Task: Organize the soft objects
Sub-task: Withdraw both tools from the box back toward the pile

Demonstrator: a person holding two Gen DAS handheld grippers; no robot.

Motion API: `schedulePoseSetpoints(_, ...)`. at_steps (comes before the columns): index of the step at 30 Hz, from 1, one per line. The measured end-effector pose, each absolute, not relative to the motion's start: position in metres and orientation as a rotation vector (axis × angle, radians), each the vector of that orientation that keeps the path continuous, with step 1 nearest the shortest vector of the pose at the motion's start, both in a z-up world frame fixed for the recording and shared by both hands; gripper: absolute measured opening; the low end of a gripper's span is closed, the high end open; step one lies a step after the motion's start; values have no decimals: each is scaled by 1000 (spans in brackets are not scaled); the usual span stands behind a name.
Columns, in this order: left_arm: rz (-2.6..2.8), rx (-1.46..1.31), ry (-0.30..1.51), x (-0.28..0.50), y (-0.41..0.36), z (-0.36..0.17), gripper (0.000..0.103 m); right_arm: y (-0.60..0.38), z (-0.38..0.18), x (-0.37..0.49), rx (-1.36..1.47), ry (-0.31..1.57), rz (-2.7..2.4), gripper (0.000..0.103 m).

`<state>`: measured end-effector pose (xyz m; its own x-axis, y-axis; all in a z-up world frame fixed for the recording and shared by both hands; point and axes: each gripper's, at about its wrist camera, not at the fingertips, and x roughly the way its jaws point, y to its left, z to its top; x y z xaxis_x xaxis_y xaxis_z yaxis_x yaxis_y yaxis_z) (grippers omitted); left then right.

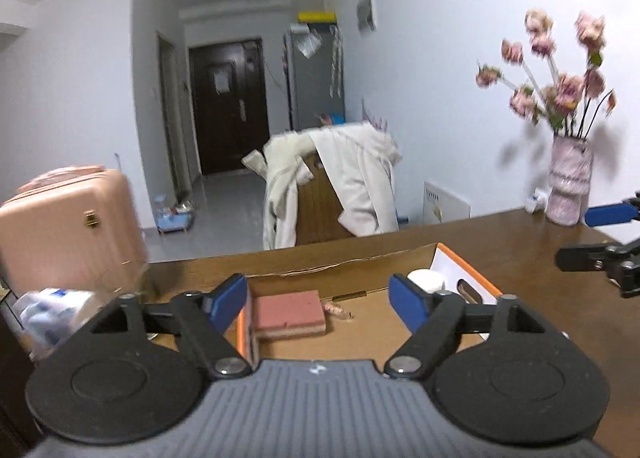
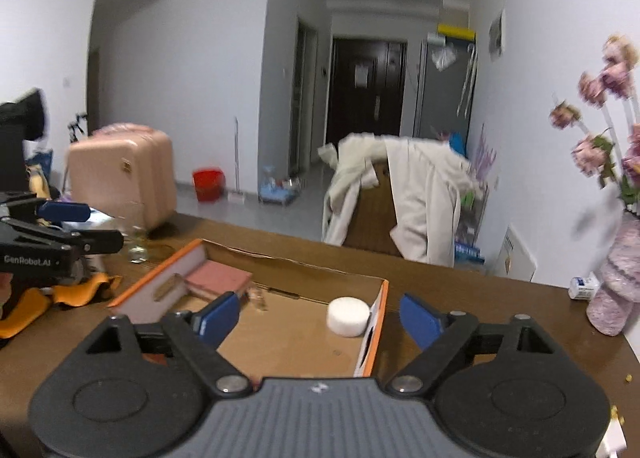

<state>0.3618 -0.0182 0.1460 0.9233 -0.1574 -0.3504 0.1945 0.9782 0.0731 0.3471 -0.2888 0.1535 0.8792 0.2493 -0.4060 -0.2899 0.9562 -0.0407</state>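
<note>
Both our tools, left tool (image 1: pixel 320 300) and right tool (image 2: pixel 320 318), gape wide and empty above the cardboard box (image 2: pixel 378 308) on the worktop (image 2: pixel 500 298). Pink sponge (image 1: pixel 289 312) and white puff (image 2: pixel 347 316) already lie inside; we judge sorting nearly complete.

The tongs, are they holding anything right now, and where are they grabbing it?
Nothing. Both the left tongs and the right tongs are open and empty. The pink sponge and white round puff just lie in the cardboard box.

Pink suitcase (image 1: pixel 68 225), cream coat (image 1: pixel 352 177) draped over chair, vase of pink flowers (image 1: pixel 568 185), red bucket (image 2: pixel 208 183)
</note>
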Motion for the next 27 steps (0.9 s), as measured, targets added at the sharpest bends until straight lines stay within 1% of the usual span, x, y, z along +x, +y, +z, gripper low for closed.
schedulePoseSetpoints(2,-164,108,329,324,-11,139,83,-286,150,311,-102,377,296,89)
schedulePoseSetpoints(4,-159,87,305,290,-4,130,87,-283,142,278,-94,346,311,89)
schedulePoseSetpoints(7,-141,44,293,242,5,114,90,-275,123,235,-75,320,328,89)
schedulePoseSetpoints(13,-69,110,273,173,5,82,92,-259,86,168,-49,304,301,89)
schedulePoseSetpoints(15,-51,106,269,154,7,74,97,-254,74,152,-37,313,280,89)
schedulePoseSetpoints(20,-72,107,322,133,8,56,97,-244,49,124,32,384,317,89)
schedulePoseSetpoints(27,-86,82,340,143,7,53,97,-242,47,125,16,394,285,89)
